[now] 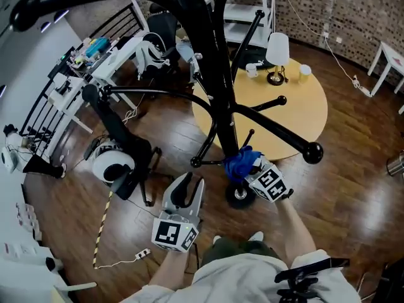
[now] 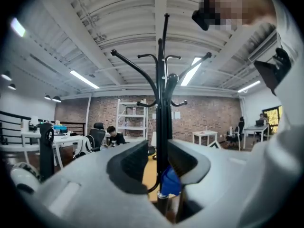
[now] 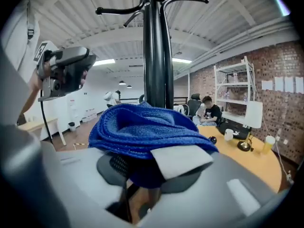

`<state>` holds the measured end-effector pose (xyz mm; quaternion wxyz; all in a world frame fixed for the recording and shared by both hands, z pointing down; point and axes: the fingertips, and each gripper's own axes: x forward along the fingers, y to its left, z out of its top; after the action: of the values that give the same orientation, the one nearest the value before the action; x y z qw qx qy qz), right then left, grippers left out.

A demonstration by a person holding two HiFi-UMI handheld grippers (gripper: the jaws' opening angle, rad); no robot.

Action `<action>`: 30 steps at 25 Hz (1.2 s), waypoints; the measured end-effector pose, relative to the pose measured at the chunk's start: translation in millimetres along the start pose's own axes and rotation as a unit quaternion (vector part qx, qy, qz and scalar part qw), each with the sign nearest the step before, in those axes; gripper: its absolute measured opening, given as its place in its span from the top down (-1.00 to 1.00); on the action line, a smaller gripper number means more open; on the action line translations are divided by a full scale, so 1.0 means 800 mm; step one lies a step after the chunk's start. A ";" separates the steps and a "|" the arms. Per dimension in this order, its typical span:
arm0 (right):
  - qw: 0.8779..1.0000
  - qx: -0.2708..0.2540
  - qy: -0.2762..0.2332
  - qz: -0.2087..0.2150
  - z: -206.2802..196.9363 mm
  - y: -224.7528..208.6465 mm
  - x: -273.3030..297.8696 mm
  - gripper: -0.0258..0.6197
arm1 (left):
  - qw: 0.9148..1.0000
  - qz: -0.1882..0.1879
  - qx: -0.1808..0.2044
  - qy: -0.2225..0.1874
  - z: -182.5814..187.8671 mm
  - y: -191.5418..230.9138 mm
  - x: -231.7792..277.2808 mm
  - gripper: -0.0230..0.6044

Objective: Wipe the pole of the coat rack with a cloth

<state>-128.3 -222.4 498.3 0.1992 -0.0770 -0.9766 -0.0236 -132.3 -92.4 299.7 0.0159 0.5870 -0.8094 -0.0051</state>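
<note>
cloth [image 3: 142,127]: blue, folded into a thick wad. Looks light and limp, should wrap round a tube easily and will bunch or pull out if the pinch is weak.
grip point: pinch through the full folded thickness and leave a pad of fabric ahead of the tips. That's how it sits now.
pole [image 1: 211,62]: black, stiff and smooth, so low friction expected. The rack looks top-heavy with its hook arms over a small round base [image 1: 240,194]. Press along the pole, not sideways, or it may rock.
cloth position: low on the pole, just above the base, on its near-right side. Against the pole or just beside it, can't confirm contact.
right gripper [image 1: 255,174]: jaws clamped on the cloth, fabric bulging over the tips. In its own view the pole rises right behind the wad.
left gripper [image 1: 186,187]: jaws apart, nothing between them. In its view the pole lines up with the gap but stands farther off. The head view shows the gripper near-left of the base, clear of the rack.
arm pose: both forearms reach forward and down. Right hand low, aimed far-left at the pole. Left hand beside it, tips pointing away from the body.
surroundings: round yellow table [image 1: 303,112] behind the rack.
progress (judgement): the wipe is at the bottom end, and the whole length above looks left to do.
</note>
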 end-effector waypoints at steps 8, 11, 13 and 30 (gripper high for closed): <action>0.966 -0.026 -0.238 -0.093 0.191 0.090 -0.161 0.58 | 0.999 -0.041 -0.004 -0.030 0.019 -0.009 -0.010 0.53; 0.966 -0.005 -0.235 -0.104 0.200 0.123 -0.186 0.58 | 0.998 -0.063 -0.002 -0.031 0.018 -0.014 -0.008 0.53; 0.964 0.016 -0.230 -0.131 0.193 0.131 -0.196 0.58 | 0.997 -0.073 0.002 -0.028 0.010 -0.017 -0.003 0.53; 0.973 -0.007 -0.200 -0.111 -0.127 0.041 -0.018 0.58 | 0.998 0.022 0.050 -0.009 -0.352 0.003 0.039 0.53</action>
<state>-71.1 -199.7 586.5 -0.0045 0.0272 -0.9989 -0.0366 -135.5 -118.6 581.7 -0.0207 0.5688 -0.8217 0.0300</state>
